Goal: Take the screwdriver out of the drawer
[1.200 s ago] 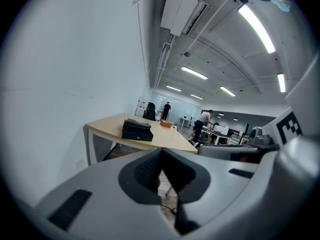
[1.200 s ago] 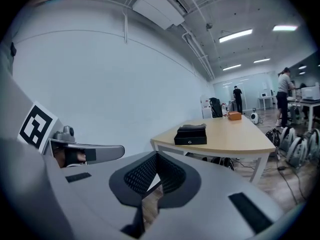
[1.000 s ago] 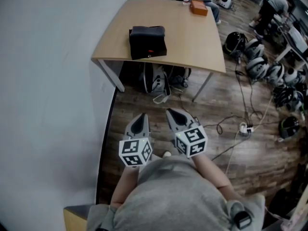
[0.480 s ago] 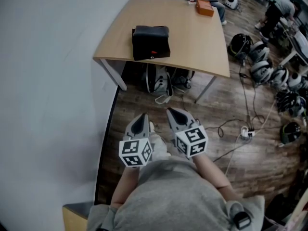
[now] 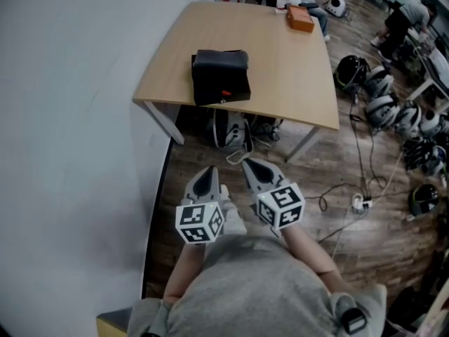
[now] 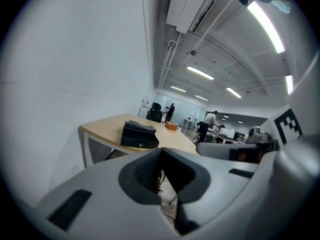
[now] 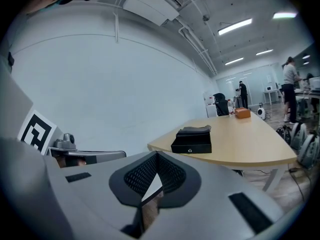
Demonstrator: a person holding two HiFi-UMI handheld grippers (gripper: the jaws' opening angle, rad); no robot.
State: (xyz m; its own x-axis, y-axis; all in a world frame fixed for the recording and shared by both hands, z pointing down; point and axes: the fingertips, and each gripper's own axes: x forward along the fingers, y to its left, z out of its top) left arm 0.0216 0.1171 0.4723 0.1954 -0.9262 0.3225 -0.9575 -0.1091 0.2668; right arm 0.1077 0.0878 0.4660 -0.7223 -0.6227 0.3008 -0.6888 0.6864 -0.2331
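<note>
Black drawer box [image 5: 221,76] closed, on table [image 5: 287,69] near its near-left corner; screwdriver not visible. Orange box [image 5: 299,18] at far edge. Left tool [image 5: 205,171] and right tool [image 5: 250,165] pinched together, empty, held over wood floor [image 5: 337,223].

The right gripper [image 7: 156,170] has its jaws closed tip to tip with nothing between them. Beyond them a pale wooden bench [image 7: 260,146] carries a black drawer box [image 7: 191,140] near its front edge and, well apart at the far end, a small orange box [image 7: 242,113]. At the left, against the white wall [image 7: 125,94], what seems to be the left gripper [image 7: 82,155] shows.
</note>
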